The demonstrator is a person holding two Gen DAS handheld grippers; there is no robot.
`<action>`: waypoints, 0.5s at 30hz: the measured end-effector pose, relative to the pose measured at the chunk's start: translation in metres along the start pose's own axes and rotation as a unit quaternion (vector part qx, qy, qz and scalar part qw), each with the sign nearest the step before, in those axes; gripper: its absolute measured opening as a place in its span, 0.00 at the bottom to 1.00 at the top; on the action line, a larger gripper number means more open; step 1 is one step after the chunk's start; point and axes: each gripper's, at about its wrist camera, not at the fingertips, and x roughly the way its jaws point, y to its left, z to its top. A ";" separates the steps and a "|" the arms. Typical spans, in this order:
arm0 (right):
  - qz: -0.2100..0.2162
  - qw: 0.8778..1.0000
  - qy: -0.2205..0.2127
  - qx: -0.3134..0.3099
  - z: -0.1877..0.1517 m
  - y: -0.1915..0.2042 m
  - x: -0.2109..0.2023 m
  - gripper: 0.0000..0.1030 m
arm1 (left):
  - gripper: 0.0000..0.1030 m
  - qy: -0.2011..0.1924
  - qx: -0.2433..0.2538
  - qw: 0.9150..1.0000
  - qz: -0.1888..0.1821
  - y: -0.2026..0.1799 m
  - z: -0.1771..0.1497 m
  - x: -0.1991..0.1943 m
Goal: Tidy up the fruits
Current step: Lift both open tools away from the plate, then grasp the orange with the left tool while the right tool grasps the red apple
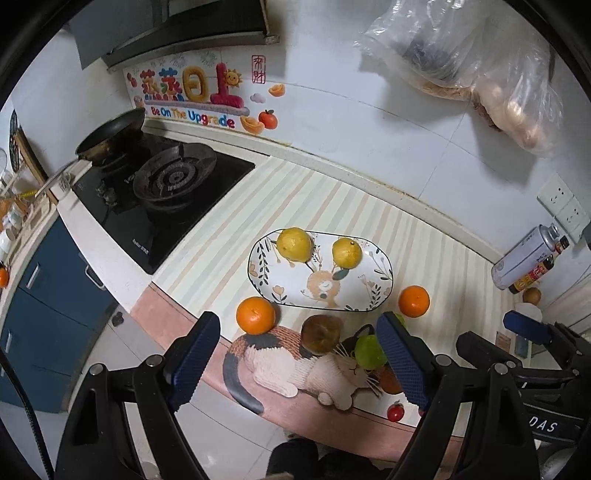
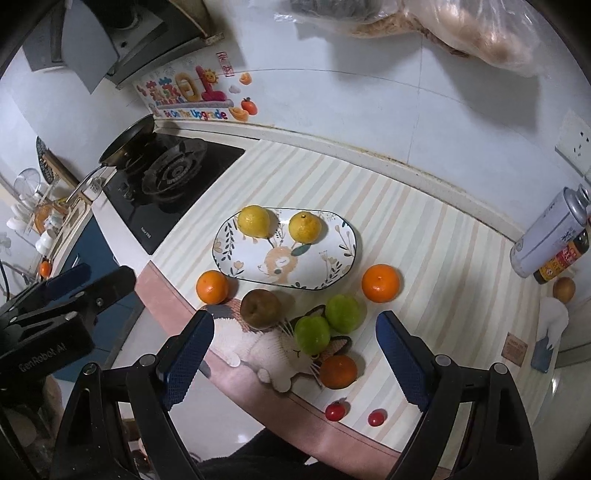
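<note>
Your left gripper (image 1: 301,360) and right gripper (image 2: 295,360) both hang released and empty above the counter's near edge. Beyond them, the oval plate (image 2: 258,267) lies lengthwise left to right, holding two yellow citrus fruits (image 2: 253,220) along its far rim. Oranges (image 2: 380,283), green fruits (image 2: 342,313), a brown pear (image 2: 260,308) and cherry tomatoes (image 2: 336,410) crowd the mat in front of the plate.

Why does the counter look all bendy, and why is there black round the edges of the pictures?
Both wrist views use fisheye lenses: the striped counter and the stove curve, and the corners go black. In the left wrist view the plate is sharp, with soft shadows under the lemons. In the right wrist view the hanging bags cast large shadows on the wall.
</note>
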 end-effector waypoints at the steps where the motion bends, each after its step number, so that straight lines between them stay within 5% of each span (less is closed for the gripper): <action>1: 0.001 1.000 0.007 0.004 0.000 -0.003 0.006 0.89 | 0.84 -0.001 -0.005 1.000 0.004 0.003 0.000 0.003; 5: 0.018 0.997 0.061 0.040 -0.006 -0.020 0.055 0.89 | 1.00 0.019 -0.011 1.000 0.023 0.018 0.001 0.027; 15: 0.085 0.977 0.166 0.105 -0.014 -0.011 0.196 0.87 | 1.00 0.125 -0.044 0.988 0.075 0.070 -0.008 0.136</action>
